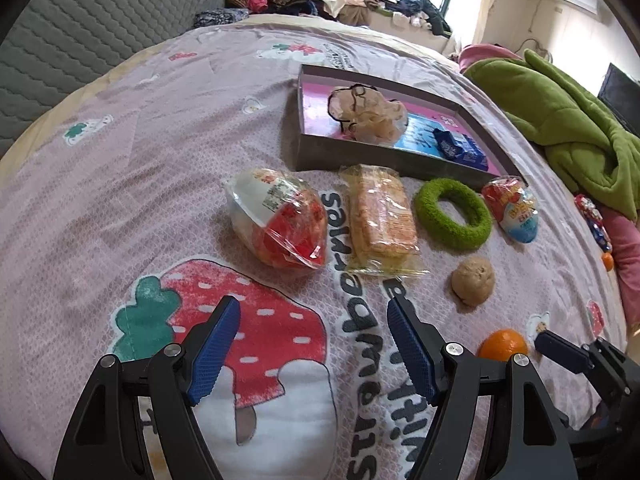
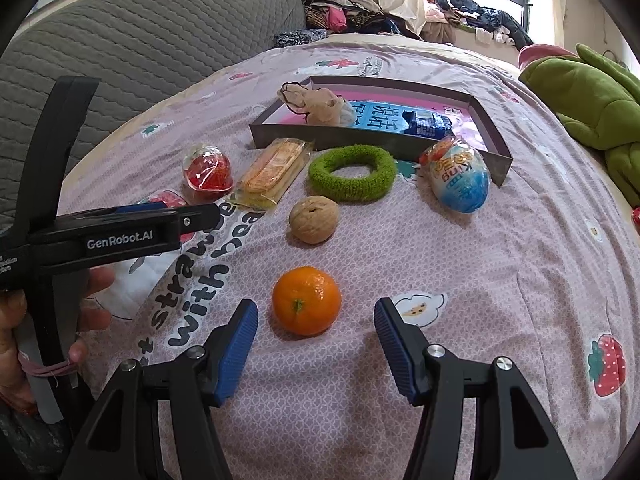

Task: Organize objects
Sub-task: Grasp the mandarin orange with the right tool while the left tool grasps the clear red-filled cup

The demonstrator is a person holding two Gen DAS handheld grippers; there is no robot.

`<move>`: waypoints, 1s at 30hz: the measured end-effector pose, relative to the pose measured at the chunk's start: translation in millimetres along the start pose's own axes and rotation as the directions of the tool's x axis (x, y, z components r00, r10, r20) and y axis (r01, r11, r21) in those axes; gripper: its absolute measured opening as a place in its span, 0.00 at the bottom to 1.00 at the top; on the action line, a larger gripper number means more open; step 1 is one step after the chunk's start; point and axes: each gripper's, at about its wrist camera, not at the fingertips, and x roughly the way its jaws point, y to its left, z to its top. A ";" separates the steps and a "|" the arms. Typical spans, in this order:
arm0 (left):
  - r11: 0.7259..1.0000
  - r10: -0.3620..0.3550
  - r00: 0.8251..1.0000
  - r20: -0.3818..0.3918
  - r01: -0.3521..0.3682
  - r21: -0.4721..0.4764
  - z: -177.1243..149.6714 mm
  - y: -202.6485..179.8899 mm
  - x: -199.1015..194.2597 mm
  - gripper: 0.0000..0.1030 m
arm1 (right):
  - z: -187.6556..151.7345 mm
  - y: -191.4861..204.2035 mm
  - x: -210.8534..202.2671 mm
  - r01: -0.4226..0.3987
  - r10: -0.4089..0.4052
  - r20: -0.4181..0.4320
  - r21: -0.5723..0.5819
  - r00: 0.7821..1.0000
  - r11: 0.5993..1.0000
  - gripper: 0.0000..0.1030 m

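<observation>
On the pink bedsheet lie a red-and-white toy egg, a wrapped biscuit pack, a green fuzzy ring, a blue toy egg, a walnut and an orange. A shallow grey tray behind them holds a beige scrunchie and a blue packet. My left gripper is open over the strawberry print, short of the red egg and biscuits. My right gripper is open, its blue pads either side of the orange without touching it.
A green blanket is heaped at the right of the bed. A grey quilted headboard stands at the left, and clothes pile up by the window. A hand holds the left gripper's handle.
</observation>
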 end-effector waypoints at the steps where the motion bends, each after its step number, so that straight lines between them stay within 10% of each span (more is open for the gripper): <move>1: 1.000 0.002 1.000 0.005 -0.002 -0.007 1.2 1.4 0.4 0.75 | -0.1 0.3 0.4 0.001 -0.001 -0.001 0.000 1.000 1.000 0.59; 30: 0.990 0.049 0.998 0.026 -0.045 -0.137 34.4 24.5 28.7 0.75 | 2.2 3.3 19.4 0.015 -0.015 -0.004 0.012 1.000 1.000 0.59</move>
